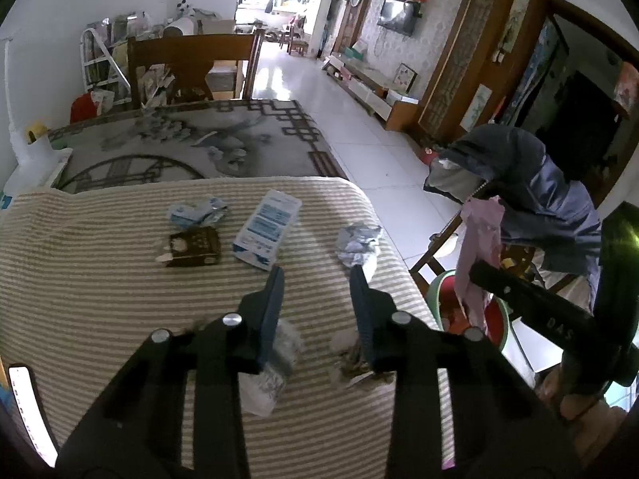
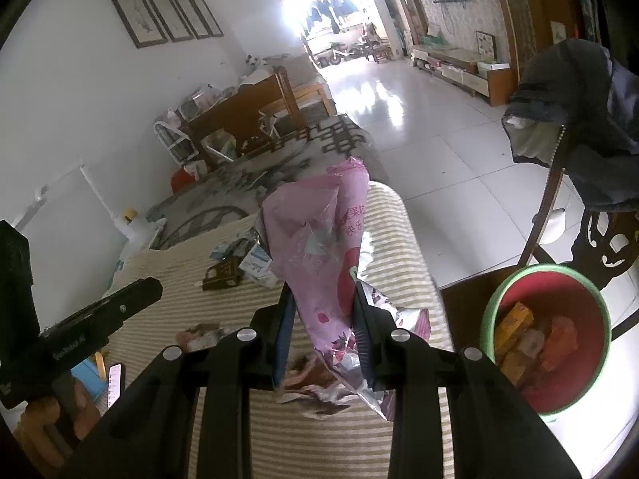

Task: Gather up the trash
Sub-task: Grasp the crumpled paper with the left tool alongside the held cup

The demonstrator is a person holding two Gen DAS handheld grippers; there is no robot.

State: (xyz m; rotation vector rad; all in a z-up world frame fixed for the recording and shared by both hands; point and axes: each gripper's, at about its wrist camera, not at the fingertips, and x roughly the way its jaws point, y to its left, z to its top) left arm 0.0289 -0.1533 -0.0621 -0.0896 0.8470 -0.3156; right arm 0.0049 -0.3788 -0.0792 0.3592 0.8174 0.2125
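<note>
Trash lies on a striped cloth: a crumpled blue-white wrapper, a brown box, a white-and-blue carton and a ball of silver foil. My left gripper hovers just short of the carton and foil, open, with nothing between its fingers. Crumpled paper and scraps lie under it. My right gripper is shut on a pink plastic bag, held above the cloth's right end. The red bin with a green rim stands to its lower right and holds several pieces of trash.
A chair draped with a dark jacket stands behind the bin. A phone lies at the cloth's near left edge. A patterned grey cover and a wooden chair lie beyond. White tiled floor runs along the right.
</note>
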